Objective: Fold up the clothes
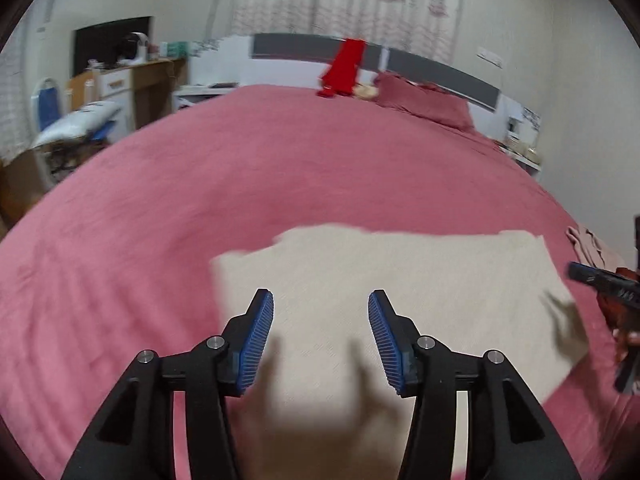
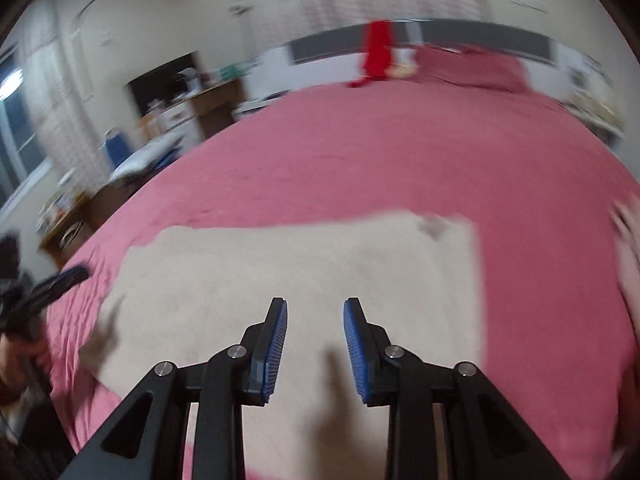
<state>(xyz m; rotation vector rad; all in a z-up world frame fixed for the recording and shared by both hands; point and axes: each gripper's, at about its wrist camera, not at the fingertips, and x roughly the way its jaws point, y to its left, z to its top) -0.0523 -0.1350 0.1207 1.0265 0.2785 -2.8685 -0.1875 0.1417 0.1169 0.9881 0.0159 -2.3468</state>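
A cream garment lies folded into a flat rectangle on the pink bedspread; the right wrist view shows the same cream garment spread below the fingers. My left gripper hovers above its near left part, open, with nothing between the blue pads. My right gripper hangs over the garment's near middle, open by a narrower gap, also empty. Each gripper shows at the edge of the other's view: the right gripper at the far right, the left gripper at the far left.
A red garment hangs at the headboard beside pink pillows. A pale pink cloth lies on the bed's right side. A desk, a blue chair and boxes stand left of the bed.
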